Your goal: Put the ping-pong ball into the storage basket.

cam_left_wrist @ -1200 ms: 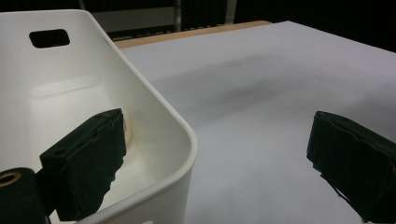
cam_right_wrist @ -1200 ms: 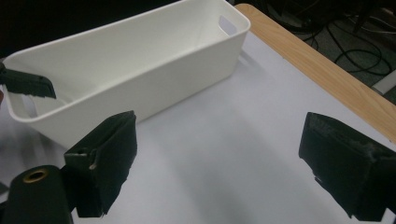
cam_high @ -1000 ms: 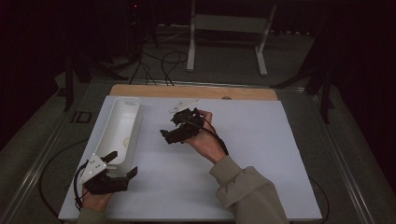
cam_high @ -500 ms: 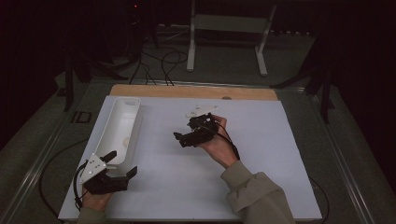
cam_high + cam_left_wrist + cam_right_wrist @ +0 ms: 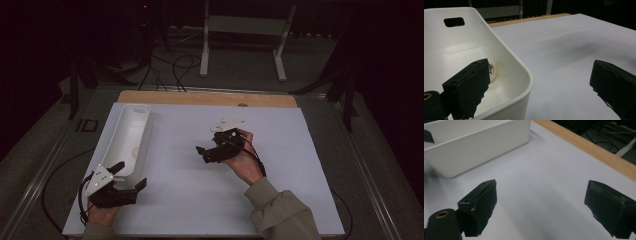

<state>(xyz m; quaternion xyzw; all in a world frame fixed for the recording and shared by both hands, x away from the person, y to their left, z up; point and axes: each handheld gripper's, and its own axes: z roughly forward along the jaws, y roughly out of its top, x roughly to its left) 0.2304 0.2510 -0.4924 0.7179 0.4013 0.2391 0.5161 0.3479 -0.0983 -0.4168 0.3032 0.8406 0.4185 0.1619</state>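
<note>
From the high view, you are looking down on a desk (image 5: 280, 200) covered by a white sheet, with a strip of light wood along its far edge. A long white plastic bin (image 5: 131, 136) with a handle slot in its far end lies on the left part of the desk. Your left gripper (image 5: 129, 176) sits at the near left corner, just beside the near end of the bin, its fingers spread apart and holding nothing. Your right gripper (image 5: 202, 153) is held above the middle of the desk, well apart from the bin, pointing left; its fingers look apart and hold nothing.

In the left gripper view, the two black fingers (image 5: 467, 87) stand wide open and empty. The left finger sits in front of the bin's inside, the right one over bare white sheet, so the bin's rounded near corner (image 5: 524, 82) lies between them. Inside the bin, on its floor, rests a small white ball with dark printed lettering (image 5: 492, 71), partly hidden behind the left finger.

In the right gripper view, the fingers (image 5: 480, 205) are wide open with nothing between them but bare sheet. The white bin (image 5: 474, 147) lies at the far left, and the wooden edge runs along the right.
</note>
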